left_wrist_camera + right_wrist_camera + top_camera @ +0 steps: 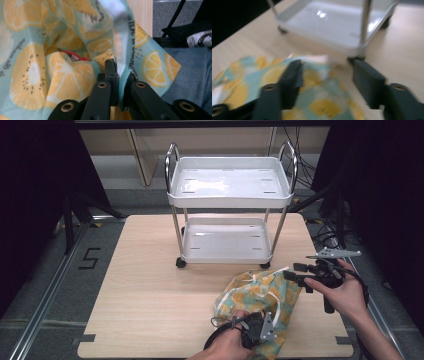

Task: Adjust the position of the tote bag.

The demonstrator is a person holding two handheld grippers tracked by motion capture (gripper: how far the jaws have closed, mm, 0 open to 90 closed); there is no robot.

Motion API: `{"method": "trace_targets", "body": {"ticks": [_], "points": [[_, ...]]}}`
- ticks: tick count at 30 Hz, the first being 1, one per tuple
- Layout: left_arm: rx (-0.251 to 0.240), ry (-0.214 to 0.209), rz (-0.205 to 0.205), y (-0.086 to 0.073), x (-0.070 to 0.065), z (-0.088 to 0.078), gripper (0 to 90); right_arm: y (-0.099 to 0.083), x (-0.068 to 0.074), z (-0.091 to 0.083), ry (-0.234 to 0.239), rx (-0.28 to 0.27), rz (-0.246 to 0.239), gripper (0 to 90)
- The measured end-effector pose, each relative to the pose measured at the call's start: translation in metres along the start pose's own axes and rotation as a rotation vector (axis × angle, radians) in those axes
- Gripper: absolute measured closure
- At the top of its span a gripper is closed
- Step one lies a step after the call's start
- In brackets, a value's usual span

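Where the near table edge sits at 6 o'clock in the high view, the left gripper [255, 326] is clenched on the fruit-print bag [260, 292]; the left gripper view shows its jaws pinched tight on a fold of bag fabric [120, 82]. Bag lies crumpled on the wooden table [150, 290], roughly 5 o'clock from table centre, white handles [272, 272] splayed on top. Contents: left gripper view looks into the bag mouth and catches something red [75, 57] deep in the folds, possibly a strap or wrapper, too little visible to call. High view does not reveal the inside.

Right gripper [300, 272] is at 3 o'clock of the bag, jaws released, level, pointing toward 9 o'clock at the bag's upper edge, close to it. Right gripper view: jaws apart, bag fabric [317, 82] below and between them, pads not pressing it; picture is motion-blurred.

At 12 o'clock beyond the bag, white two-tier cart [227, 210] stands on the table on black castors. Both trays, upper [230, 182] and lower [225, 240], carry no items. Cart's near right castor [265, 265] is just beside the bag's far edge. Right gripper view shows the lower tray [332, 22] and a leg close up.
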State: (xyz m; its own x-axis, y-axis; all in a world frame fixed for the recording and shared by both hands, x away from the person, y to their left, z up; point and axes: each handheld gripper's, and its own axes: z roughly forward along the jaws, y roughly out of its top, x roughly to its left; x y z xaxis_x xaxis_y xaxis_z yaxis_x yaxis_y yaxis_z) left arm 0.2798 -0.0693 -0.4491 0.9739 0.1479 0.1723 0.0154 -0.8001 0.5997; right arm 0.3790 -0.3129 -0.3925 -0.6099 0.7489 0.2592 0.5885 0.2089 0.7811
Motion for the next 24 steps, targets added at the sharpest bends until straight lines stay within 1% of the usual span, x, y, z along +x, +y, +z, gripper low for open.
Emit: {"method": "trace_targets", "body": {"ticks": [2, 3, 4, 5, 6, 7, 8, 9, 10, 11, 12, 13, 14, 15, 16, 17, 18, 19, 20, 21, 22, 23, 24], "points": [[0.007, -0.002, 0.0, -0.002, 0.0, -0.001, 88.3, -0.008, 0.003, 0.003, 0.037, 0.083, -0.023, 65.4], [0.017, -0.003, 0.002, -0.005, 0.001, -0.001, 88.3, -0.008, 0.003, 0.003, 0.037, 0.083, -0.023, 65.4], [0.033, -0.005, 0.007, -0.008, 0.002, -0.001, 88.4, -0.012, 0.004, 0.003, 0.051, 0.127, -0.045, 72.3], [0.053, -0.002, 0.012, -0.011, 0.003, -0.001, 88.4, -0.017, 0.005, 0.003, 0.068, 0.148, -0.047, 77.6], [0.085, -0.004, 0.007, -0.018, 0.006, 0.0, 88.5, -0.026, 0.004, 0.002, 0.095, 0.194, -0.06, 84.6], [0.1, -0.004, 0.004, -0.022, 0.008, 0.0, 88.5, -0.03, 0.003, 0.001, 0.103, 0.205, -0.075, 86.7], [0.1, -0.004, 0.004, -0.022, 0.008, 0.0, 88.5, -0.034, 0.002, 0.0, 0.118, 0.215, -0.081, 88.0], [0.126, 0.005, 0.0, -0.028, 0.013, 0.0, 88.5, -0.039, 0.001, 0.001, 0.129, 0.225, -0.091, 88.7], [0.126, 0.005, 0.0, -0.028, 0.013, 0.0, 88.5, -0.043, 0.0, 0.001, 0.141, 0.24, -0.1, 89.2], [0.153, 0.017, -0.011, -0.035, 0.017, 0.0, 88.4, -0.047, -0.001, 0.001, 0.155, 0.257, -0.103, 89.5], [0.167, 0.022, -0.013, -0.038, 0.02, 0.0, 88.3, -0.052, -0.002, 0.002, 0.175, 0.269, -0.12, 89.6], [0.167, 0.022, -0.013, -0.038, 0.02, 0.0, 88.2, -0.056, -0.002, 0.002, 0.204, 0.281, -0.131, 89.6], [0.185, 0.037, -0.009, -0.044, 0.027, -0.001, 88.1, -0.06, -0.003, 0.002, 0.227, 0.288, -0.138, 89.5], [0.19, 0.042, -0.018, -0.046, 0.03, -0.001, 87.8, -0.064, -0.003, 0.003, 0.244, 0.3, -0.155, 89.4], [0.194, 0.033, -0.024, -0.048, 0.033, -0.001, 87.5, -0.068, -0.003, 0.003, 0.259, 0.317, -0.168, 89.1], [0.191, 0.044, -0.037, -0.05, 0.035, -0.002, 86.8, -0.071, -0.003, 0.004, 0.266, 0.333, -0.179, 88.7], [0.186, 0.042, -0.042, -0.051, 0.037, -0.004, 85.3, -0.074, -0.004, 0.004, 0.264, 0.354, -0.189, 88.3], [0.186, 0.042, -0.042, -0.051, 0.037, -0.004, 82.5, -0.074, -0.004, 0.004, 0.264, 0.354, -0.189, 88.3], [0.172, 0.048, -0.054, -0.051, 0.038, -0.006, 82.5, -0.076, -0.003, 0.004, 0.253, 0.368, -0.178, 87.9], [0.16, 0.04, -0.069, -0.051, 0.039, -0.01, 78.6, -0.077, -0.004, 0.006, 0.251, 0.365, -0.195, 87.6], [0.14, 0.025, -0.083, -0.05, 0.039, -0.014, 67.5, -0.076, -0.004, 0.004, 0.24, 0.374, -0.194, 87.6], [0.104, 0.028, -0.11, -0.049, 0.038, -0.02, 67.5, -0.076, -0.004, 0.004, 0.24, 0.374, -0.194, 87.6], [0.06, 0.02, -0.136, -0.049, 0.037, -0.026, 61.7, -0.076, -0.003, 0.004, 0.236, 0.366, -0.193, 87.6]]}}
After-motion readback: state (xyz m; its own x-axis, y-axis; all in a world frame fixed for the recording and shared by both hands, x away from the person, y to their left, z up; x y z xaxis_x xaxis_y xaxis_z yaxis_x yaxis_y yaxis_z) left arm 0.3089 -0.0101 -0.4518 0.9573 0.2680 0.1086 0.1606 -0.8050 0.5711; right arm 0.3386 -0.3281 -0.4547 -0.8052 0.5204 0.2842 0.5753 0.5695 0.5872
